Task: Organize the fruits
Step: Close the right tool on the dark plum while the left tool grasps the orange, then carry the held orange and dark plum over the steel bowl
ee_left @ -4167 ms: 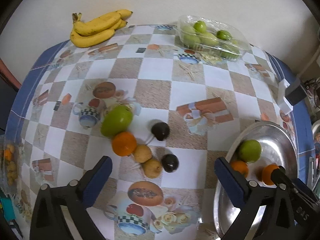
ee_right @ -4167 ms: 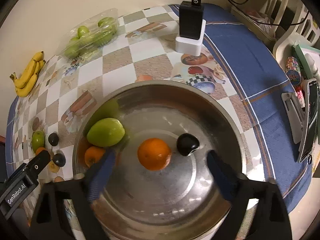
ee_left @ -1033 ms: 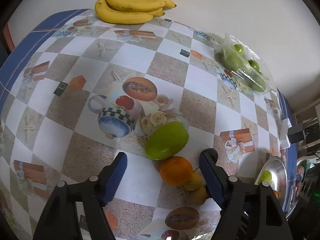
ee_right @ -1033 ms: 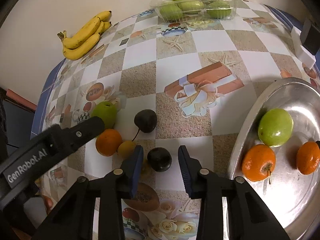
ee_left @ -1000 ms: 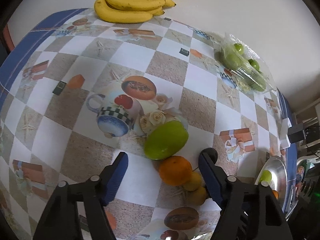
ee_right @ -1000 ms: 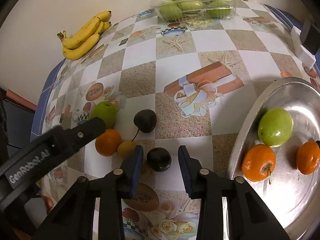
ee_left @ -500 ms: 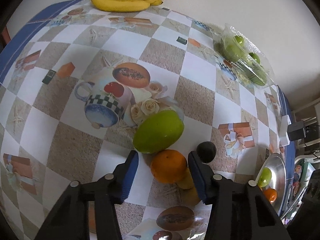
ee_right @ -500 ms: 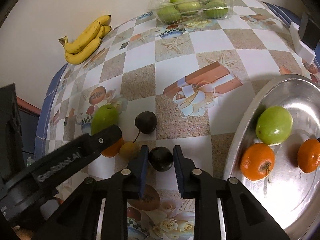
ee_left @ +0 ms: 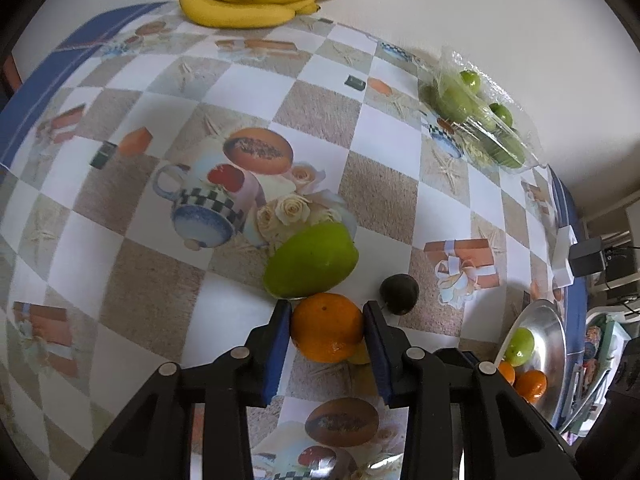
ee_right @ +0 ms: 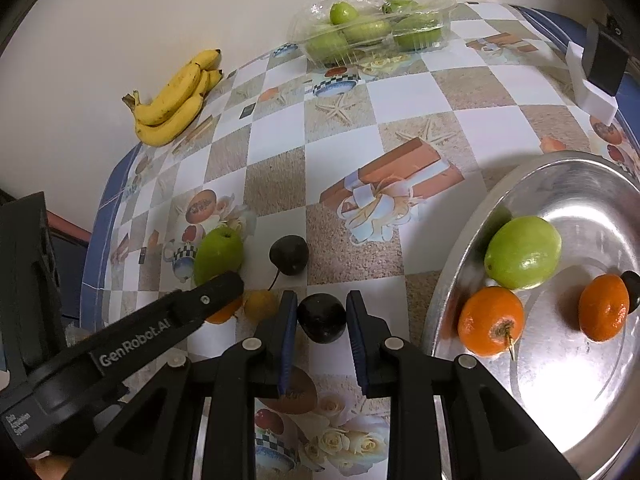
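While we look down at the tabletop [ee_left: 132,272], our left gripper [ee_left: 326,330] has just been closing its jaws, and both blue pads now press the sides of an orange [ee_left: 327,327]. A big green fruit [ee_left: 311,260] touches the orange at its 12 o'clock. Our right gripper [ee_right: 322,322] has its jaws closed tight on a dark plum [ee_right: 322,318]. At 3 o'clock from the plum sits the silver bowl [ee_right: 452,264], holding a green fruit and two oranges.
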Tool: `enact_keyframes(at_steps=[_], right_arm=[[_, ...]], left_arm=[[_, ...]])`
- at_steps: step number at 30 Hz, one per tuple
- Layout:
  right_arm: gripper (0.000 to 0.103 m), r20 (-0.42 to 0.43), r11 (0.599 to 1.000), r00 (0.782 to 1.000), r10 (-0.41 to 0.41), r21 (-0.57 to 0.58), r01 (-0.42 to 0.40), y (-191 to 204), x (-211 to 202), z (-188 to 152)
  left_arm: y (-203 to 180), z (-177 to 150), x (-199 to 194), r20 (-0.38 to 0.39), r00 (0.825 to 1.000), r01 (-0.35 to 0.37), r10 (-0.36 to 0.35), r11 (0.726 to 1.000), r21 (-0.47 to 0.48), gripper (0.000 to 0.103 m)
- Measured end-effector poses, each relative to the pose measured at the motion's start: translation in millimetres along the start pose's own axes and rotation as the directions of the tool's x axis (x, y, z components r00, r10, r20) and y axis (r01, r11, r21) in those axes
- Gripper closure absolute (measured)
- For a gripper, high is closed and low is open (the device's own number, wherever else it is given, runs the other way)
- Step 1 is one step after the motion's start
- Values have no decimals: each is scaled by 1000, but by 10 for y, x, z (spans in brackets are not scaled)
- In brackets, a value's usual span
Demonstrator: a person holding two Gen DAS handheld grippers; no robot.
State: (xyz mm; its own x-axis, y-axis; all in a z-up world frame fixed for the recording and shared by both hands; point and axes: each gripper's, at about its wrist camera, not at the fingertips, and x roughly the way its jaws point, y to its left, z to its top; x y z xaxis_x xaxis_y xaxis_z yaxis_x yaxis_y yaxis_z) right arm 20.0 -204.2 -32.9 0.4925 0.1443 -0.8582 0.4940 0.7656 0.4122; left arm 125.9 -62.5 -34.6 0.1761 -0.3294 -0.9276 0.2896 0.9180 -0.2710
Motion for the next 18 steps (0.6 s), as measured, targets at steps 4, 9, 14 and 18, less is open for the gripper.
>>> enact_keyframes(at_steps=[4, 9, 14, 18], right_arm=[[77, 11, 1000, 1000, 5, 0, -5, 0, -74, -3], [77, 36, 1000, 999, 3, 0, -3, -16, -217, -13], [77, 50, 1000, 999, -20, 20, 19, -79, -333, -29], [77, 53, 999, 998, -32, 36, 30, -148, -409, -53]], left_arm=[[-8, 10, -120, 14, 1000, -17, 17, 1000, 5, 64], [-34, 2, -257, 27, 999, -19, 19, 1000, 0, 64], [-109, -30, -379, 45, 999, -27, 26, 1000, 15, 64], [-187, -72, -471, 58, 998, -20, 18, 999, 28, 64]])
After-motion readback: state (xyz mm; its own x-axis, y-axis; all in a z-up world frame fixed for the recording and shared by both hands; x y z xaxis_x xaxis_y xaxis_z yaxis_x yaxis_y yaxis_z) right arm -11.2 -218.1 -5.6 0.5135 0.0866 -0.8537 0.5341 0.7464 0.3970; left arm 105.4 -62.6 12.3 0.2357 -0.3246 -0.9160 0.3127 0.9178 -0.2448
